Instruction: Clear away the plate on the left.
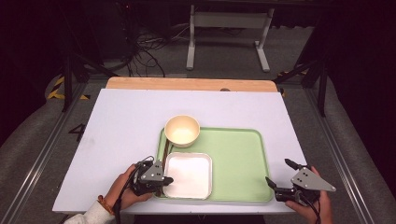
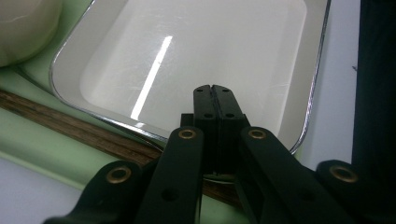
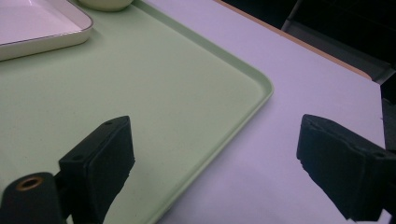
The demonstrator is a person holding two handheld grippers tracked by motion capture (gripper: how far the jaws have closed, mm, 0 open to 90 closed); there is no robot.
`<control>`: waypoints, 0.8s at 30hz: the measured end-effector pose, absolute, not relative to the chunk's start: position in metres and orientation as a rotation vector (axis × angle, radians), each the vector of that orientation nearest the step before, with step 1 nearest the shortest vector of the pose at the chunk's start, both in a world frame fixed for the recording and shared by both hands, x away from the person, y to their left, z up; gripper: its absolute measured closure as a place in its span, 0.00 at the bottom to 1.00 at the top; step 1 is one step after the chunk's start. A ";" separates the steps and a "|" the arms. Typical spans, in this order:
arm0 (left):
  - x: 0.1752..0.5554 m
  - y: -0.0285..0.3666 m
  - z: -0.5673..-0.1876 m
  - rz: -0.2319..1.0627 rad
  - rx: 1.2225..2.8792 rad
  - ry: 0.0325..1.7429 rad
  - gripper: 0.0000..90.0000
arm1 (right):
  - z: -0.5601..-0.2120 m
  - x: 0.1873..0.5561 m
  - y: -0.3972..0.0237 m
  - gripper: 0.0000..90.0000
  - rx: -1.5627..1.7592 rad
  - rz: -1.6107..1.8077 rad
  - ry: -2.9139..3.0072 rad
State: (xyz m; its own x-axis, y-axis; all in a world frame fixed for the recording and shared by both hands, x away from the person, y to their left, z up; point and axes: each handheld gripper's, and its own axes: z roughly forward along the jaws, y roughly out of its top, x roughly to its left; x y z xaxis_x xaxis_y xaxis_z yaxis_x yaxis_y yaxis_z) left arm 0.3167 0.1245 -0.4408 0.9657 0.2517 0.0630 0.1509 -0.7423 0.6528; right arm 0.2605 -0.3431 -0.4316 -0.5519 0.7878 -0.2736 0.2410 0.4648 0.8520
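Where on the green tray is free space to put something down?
The tray's right half, between the square white plate and its right rim, is bare. The left side is crowded: bowl, plate, dark sticks, left gripper.

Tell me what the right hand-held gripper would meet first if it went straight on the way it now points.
Probably the green tray: the right hand-held gripper stands open astride the tray's near right corner, so one jaw would pass over the tray, the other over the white table. Height is hard to judge.
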 end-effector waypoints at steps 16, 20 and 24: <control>0.321 0.128 -0.436 0.266 2.363 0.317 0.93 | -0.431 0.262 -0.339 0.13 0.834 1.038 2.055; 0.323 0.130 -0.434 0.283 2.349 0.326 0.90 | -0.431 0.263 -0.338 0.13 0.828 1.036 2.057; 0.324 0.134 -0.429 0.331 2.326 0.338 0.82 | -0.430 0.264 -0.337 0.13 0.821 1.036 2.057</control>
